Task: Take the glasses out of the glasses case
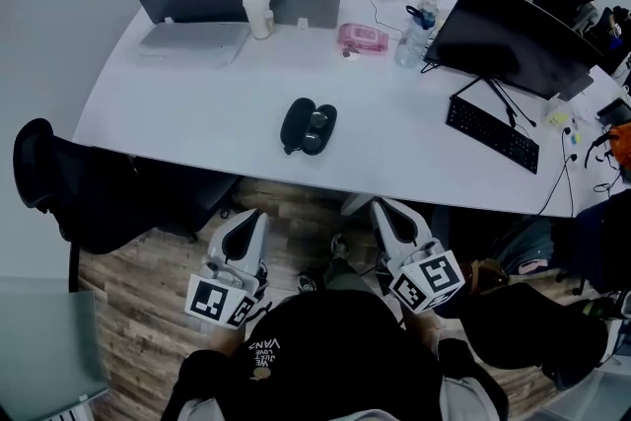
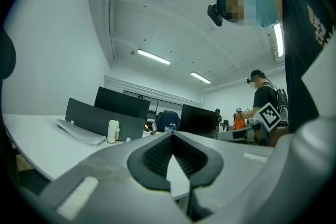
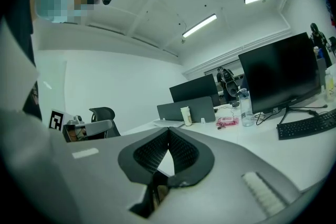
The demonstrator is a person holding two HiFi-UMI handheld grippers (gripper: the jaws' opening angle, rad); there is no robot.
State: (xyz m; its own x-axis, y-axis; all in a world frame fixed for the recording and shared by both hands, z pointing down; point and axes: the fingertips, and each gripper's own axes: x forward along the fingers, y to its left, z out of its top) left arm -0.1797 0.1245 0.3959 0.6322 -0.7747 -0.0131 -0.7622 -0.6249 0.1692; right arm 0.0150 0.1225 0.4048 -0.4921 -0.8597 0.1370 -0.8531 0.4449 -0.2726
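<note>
The dark glasses case (image 1: 309, 126) lies open on the white table (image 1: 197, 113), near its front edge, with something dark and glossy in its right half. Both grippers hang in front of the table, short of that edge, and touch nothing. My left gripper (image 1: 252, 218) points at the table from the lower left, its jaws shut with nothing between them (image 2: 172, 135). My right gripper (image 1: 385, 208) is level with it on the right, pads also together and empty (image 3: 168, 129). The case does not show in either gripper view.
On the table stand a white bottle (image 1: 258, 14), a pink pouch (image 1: 363, 37), a water bottle (image 1: 412, 42), a folded laptop (image 1: 192, 40), monitors (image 1: 513, 36) and a keyboard (image 1: 492, 131). A black office chair (image 1: 69, 187) is at the left. Another person (image 2: 265, 99) stands far off.
</note>
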